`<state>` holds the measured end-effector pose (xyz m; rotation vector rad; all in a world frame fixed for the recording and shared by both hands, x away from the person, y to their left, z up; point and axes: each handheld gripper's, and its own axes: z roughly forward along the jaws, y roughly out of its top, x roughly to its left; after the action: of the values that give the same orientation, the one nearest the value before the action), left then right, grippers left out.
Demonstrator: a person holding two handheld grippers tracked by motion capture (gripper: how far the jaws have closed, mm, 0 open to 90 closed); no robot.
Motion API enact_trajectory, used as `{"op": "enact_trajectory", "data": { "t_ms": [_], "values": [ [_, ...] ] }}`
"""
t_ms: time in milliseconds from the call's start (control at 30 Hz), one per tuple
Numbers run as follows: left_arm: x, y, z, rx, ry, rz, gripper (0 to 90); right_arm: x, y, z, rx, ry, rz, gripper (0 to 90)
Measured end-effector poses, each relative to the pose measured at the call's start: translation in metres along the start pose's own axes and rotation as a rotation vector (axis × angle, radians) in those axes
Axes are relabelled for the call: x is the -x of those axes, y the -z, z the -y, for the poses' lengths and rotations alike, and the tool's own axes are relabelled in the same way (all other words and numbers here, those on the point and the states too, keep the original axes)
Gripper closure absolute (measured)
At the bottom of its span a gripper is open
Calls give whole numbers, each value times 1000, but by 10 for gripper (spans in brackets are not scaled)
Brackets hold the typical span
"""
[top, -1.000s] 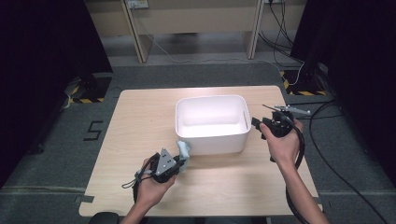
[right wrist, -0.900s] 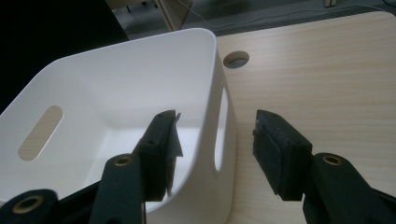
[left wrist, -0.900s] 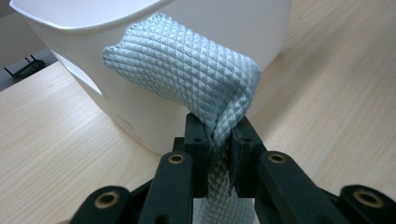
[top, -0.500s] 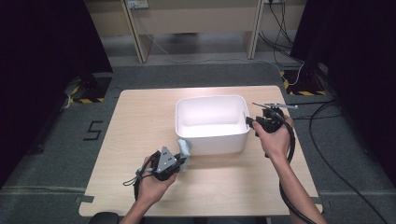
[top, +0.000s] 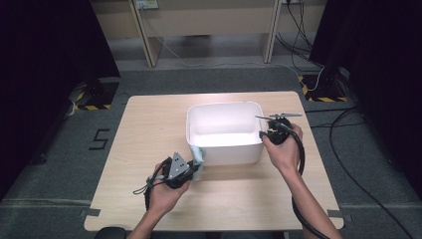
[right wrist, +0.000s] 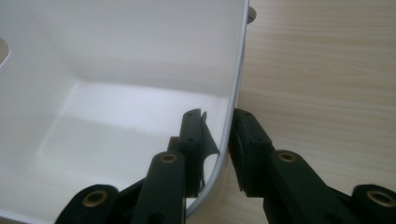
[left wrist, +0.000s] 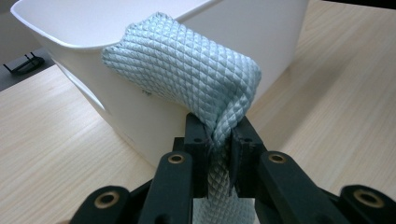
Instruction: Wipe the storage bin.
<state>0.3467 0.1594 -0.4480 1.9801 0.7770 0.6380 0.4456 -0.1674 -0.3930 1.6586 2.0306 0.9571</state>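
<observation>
A white plastic tub [top: 224, 105] stands in the middle of the wooden table [top: 149, 129]. My left gripper [top: 195, 167] is at the tub's near left corner, shut on a folded light-blue quilted cloth [left wrist: 187, 74]. The cloth bulges above the jaws and leans against the tub's wall [left wrist: 271, 28]. My right gripper [top: 263, 135] sits at the tub's right wall. Its jaws have just been closing and now straddle the wall's rim [right wrist: 236, 70], one jaw inside and one outside, pads against it. The tub's inside looks bare.
Bare table top lies left of the tub and along the front edge. Cables [top: 348, 164] trail over the grey floor on the right. A "5" mark [top: 98, 139] is on the floor at the left. Desk legs stand behind the table.
My right gripper moved left from beside the tub onto its right wall, and its jaws narrowed around the rim. My left gripper and the cloth kept still.
</observation>
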Motion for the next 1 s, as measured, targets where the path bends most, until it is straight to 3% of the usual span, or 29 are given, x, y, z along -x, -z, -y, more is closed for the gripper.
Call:
{"op": "enact_trajectory", "data": {
  "t_ms": [167,333,467,700,833,1000],
  "values": [
    [-4,3,3,-4,22,-17,797,-12,7,7,-36,15,21,724],
    [-10,9,7,-7,46,-31,796,-22,16,8,-91,7,-10,666],
    [-12,10,8,-13,48,-37,796,-18,10,10,-66,-3,-39,627],
    [-17,6,5,-32,61,-43,796,-19,8,14,-30,39,-12,669],
    [-19,5,4,-38,79,-40,796,-19,7,15,-25,50,-17,671],
    [-17,7,1,-50,72,-33,797,-17,7,15,-16,52,-28,684]
  ]
}}
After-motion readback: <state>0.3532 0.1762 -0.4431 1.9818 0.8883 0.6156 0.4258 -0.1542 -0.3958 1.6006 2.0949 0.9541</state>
